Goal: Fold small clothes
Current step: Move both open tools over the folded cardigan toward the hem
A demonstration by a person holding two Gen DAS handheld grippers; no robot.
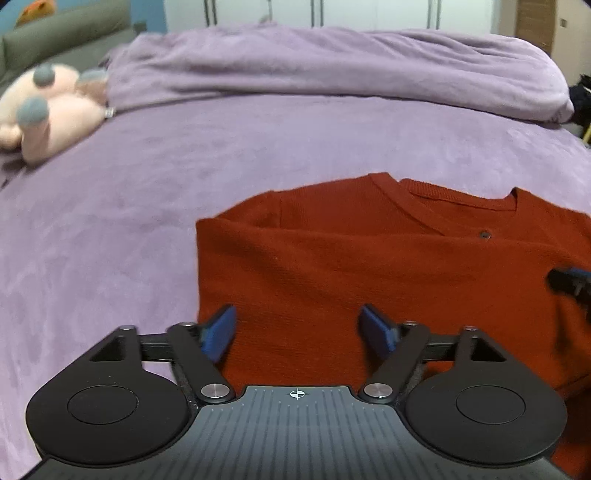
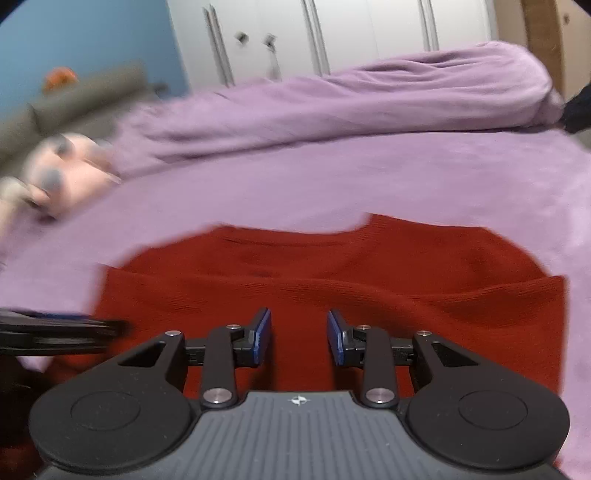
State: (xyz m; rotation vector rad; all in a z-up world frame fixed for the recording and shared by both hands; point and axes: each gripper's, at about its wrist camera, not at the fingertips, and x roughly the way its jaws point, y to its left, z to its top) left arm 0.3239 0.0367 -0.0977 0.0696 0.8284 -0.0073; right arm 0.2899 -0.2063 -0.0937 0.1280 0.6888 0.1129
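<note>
Blue-padded fingers on both our tools are spread apart with nothing between them. Our left gripper (image 1: 297,328) hangs over the near-left part of the red sweater (image 1: 369,266), one pad right at its left edge. Our right gripper (image 2: 299,338) sits over the middle of the same sweater (image 2: 332,295), jaws released too, though not as wide as the left ones. We honestly can't tell if either set of fingertips is touching the knit or just floating above it.

The sweater lies flat on the purple bedsheet (image 1: 129,221), already folded into a rough rectangle with the sides tucked in, neckline on the far side and one small dark button (image 1: 484,233) showing below the collar.

Further back there's a pink plush toy (image 1: 48,110) on the left of the bed, a bunched-up purple duvet (image 1: 332,70) along the far side, then white wardrobe doors (image 2: 332,33) behind all that.
</note>
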